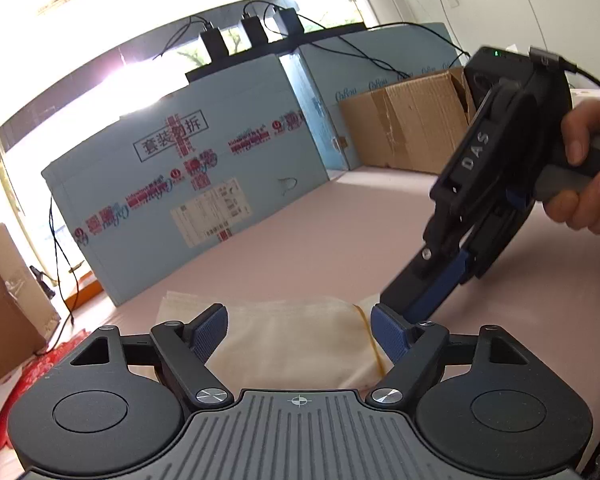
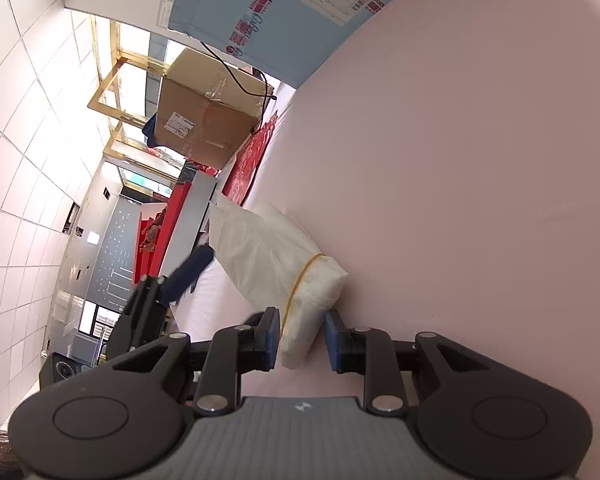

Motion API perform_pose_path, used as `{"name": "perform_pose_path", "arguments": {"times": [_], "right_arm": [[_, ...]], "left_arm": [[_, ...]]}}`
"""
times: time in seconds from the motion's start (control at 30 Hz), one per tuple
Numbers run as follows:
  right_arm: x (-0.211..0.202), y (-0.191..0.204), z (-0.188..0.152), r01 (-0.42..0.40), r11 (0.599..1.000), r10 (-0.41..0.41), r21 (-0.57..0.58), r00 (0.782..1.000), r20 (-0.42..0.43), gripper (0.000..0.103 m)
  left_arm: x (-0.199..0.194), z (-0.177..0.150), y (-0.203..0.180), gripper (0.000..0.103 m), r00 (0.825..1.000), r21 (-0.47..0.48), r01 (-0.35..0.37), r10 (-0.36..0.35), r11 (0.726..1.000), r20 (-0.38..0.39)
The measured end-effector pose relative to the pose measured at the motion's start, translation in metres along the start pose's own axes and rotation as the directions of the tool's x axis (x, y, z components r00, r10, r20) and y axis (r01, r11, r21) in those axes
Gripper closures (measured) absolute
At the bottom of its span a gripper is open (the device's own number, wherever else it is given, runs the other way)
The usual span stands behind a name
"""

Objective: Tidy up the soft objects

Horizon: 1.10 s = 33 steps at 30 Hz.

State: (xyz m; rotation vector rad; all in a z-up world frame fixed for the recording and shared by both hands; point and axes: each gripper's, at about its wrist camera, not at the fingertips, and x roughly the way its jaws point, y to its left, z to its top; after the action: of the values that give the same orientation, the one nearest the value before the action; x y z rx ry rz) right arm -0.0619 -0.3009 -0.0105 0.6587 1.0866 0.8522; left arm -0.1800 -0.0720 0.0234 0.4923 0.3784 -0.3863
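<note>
A folded white cloth bundle (image 1: 296, 340) with a yellow rubber band (image 1: 370, 340) round one end lies on the pink surface (image 1: 320, 240). My left gripper (image 1: 300, 332) is open, its blue pads wide apart on either side of the bundle. My right gripper (image 1: 400, 300), held by a hand (image 1: 588, 184), points down at the banded end. In the right wrist view the right gripper (image 2: 302, 338) is open and straddles the tip of the bundle (image 2: 268, 256) just past the band (image 2: 300, 280). A finger (image 2: 192, 264) of the left gripper shows beyond it.
A large blue carton (image 1: 188, 184) stands at the back of the surface, with a brown cardboard box (image 1: 404, 128) to its right. Black chargers and cables (image 1: 252, 28) sit on top. Another brown box (image 2: 208, 120) and red fabric (image 2: 256, 156) lie off the left edge.
</note>
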Motion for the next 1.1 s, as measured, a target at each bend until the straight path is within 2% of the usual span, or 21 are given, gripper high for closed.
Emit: {"name": "perform_pose_path", "arguments": {"times": [0.07,0.13,0.23,0.3,0.37,0.4,0.5,0.73,0.97,1.1], "right_arm": [[-0.006,0.009,0.003,0.063,0.995,-0.06,-0.078,0.997,0.047,0.071],[-0.005,0.024,0.004,0.148,0.965,-0.127,-0.219,0.986,0.106,0.071],[0.013,0.044,-0.002,0.271,0.87,-0.237,-0.412,0.962,0.132,0.074],[0.022,0.054,-0.012,0.314,0.792,-0.284,-0.523,0.949,0.139,0.077],[0.028,0.062,-0.022,0.346,0.714,-0.319,-0.609,0.935,0.157,0.08],[0.027,0.066,-0.028,0.356,0.684,-0.327,-0.637,0.93,0.168,0.081],[0.026,0.07,-0.04,0.371,0.635,-0.331,-0.678,0.923,0.196,0.082],[0.022,0.07,-0.05,0.365,0.618,-0.316,-0.697,0.926,0.205,0.083],[0.019,0.065,-0.049,0.355,0.629,-0.309,-0.692,0.931,0.196,0.083],[0.022,0.065,-0.043,0.344,0.643,-0.305,-0.685,0.935,0.184,0.083]], "left_arm": [[0.006,-0.002,-0.001,0.022,1.0,-0.024,-0.004,0.003,1.0,-0.031],[0.01,-0.001,0.0,0.022,0.998,-0.034,-0.02,0.018,0.999,-0.055],[0.014,0.002,-0.001,0.022,0.995,-0.026,-0.041,0.038,0.999,-0.096],[0.014,0.005,-0.008,0.021,0.99,0.022,-0.073,0.075,0.997,-0.121],[0.016,0.01,-0.019,0.014,0.977,0.117,-0.138,0.155,0.984,-0.147],[0.018,0.011,-0.024,0.013,0.971,0.161,-0.16,0.185,0.974,-0.154],[0.024,0.015,-0.03,0.011,0.957,0.243,-0.198,0.24,0.95,-0.16],[0.035,0.014,-0.005,0.009,0.941,0.207,-0.237,0.277,0.949,-0.192],[0.037,-0.005,0.04,0.009,0.92,0.075,-0.292,0.301,0.954,-0.251],[0.028,-0.014,0.047,0.009,0.941,0.021,-0.251,0.249,0.968,-0.228]]}}
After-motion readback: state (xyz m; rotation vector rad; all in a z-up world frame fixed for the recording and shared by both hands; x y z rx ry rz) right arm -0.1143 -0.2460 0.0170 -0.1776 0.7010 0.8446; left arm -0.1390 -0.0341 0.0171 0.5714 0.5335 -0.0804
